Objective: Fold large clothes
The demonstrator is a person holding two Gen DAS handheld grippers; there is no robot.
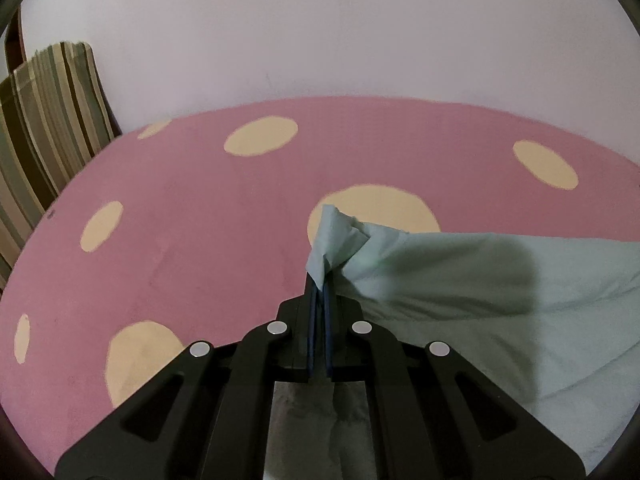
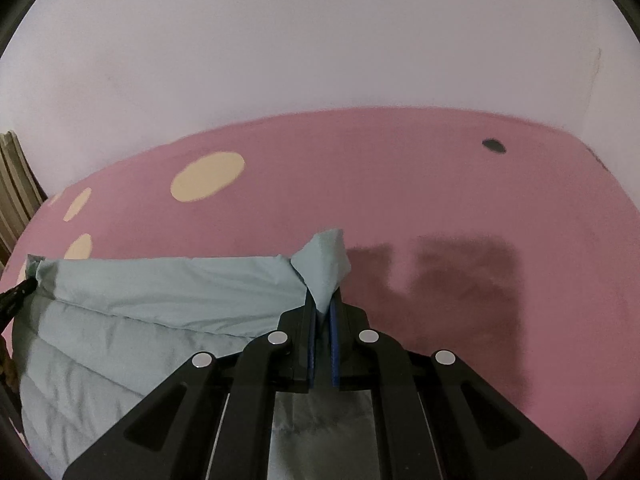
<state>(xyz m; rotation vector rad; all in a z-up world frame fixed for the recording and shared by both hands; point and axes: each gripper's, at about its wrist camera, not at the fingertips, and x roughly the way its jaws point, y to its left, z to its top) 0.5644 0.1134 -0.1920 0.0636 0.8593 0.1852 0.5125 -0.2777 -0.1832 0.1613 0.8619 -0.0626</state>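
Note:
A pale green garment (image 1: 500, 292) lies stretched across a pink bedsheet with cream dots (image 1: 200, 208). My left gripper (image 1: 319, 286) is shut on its left corner, which sticks up past the blue pads. In the right wrist view the same garment (image 2: 160, 304) spreads to the left, and my right gripper (image 2: 323, 304) is shut on its right corner, a small flap standing above the pads. The cloth's top edge runs taut between the two corners. The tip of the left gripper (image 2: 18, 294) shows at the far left edge.
A striped cushion (image 1: 48, 128) leans against the pale wall (image 1: 320, 32) at the left end of the bed. A small dark spot (image 2: 494, 145) marks the sheet (image 2: 440, 184) at the far right. Shadows of the grippers fall on the sheet to the right.

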